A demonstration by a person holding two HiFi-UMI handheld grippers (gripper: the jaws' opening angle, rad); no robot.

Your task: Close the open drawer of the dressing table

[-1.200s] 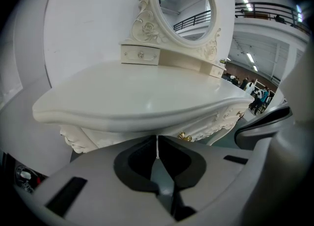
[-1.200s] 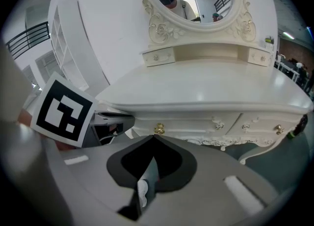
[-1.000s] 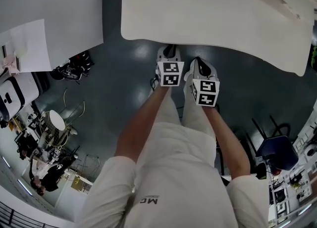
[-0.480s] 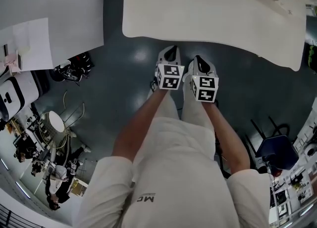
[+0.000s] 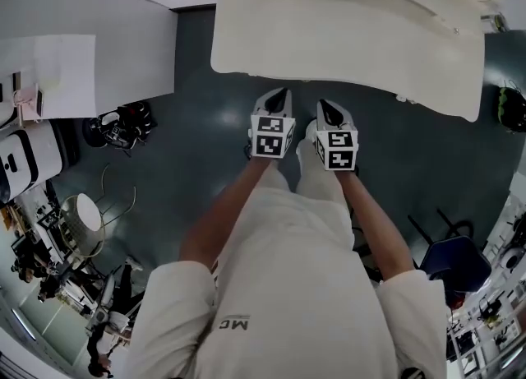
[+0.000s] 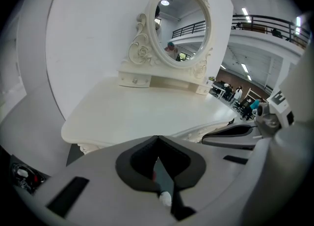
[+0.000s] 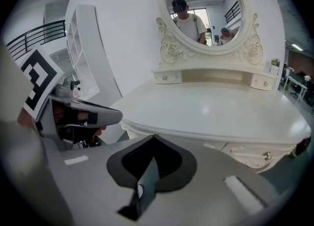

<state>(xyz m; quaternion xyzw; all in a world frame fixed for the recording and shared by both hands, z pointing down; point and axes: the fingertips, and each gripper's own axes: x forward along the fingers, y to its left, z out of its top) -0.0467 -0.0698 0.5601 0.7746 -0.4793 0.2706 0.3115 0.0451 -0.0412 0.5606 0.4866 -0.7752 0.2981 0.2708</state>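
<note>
The cream dressing table [image 5: 345, 32] fills the top of the head view, and no drawer shows beyond its front edge there. Its oval carved mirror [image 6: 181, 26] stands at the back of the top [image 6: 142, 114]. In the right gripper view a front drawer face with small knobs [image 7: 255, 155] sits under the top's rim at the right, seemingly flush. My left gripper [image 5: 277, 99] and right gripper [image 5: 329, 110] hang side by side just in front of the table's edge, both shut and empty, touching nothing. My shut jaws also show in the left gripper [image 6: 157, 140] and right gripper [image 7: 153, 139] views.
A grey-white counter [image 5: 82, 40] with papers stands at the left, with black cables and gear [image 5: 122, 122] on the dark floor beside it. A blue chair [image 5: 452, 264] is at the lower right. Two small drawers [image 7: 167, 77] sit under the mirror.
The head view has shifted so more of the table's back shows. Both grippers have edged left with it, keeping about the same gap to the front edge, and stay shut.
</note>
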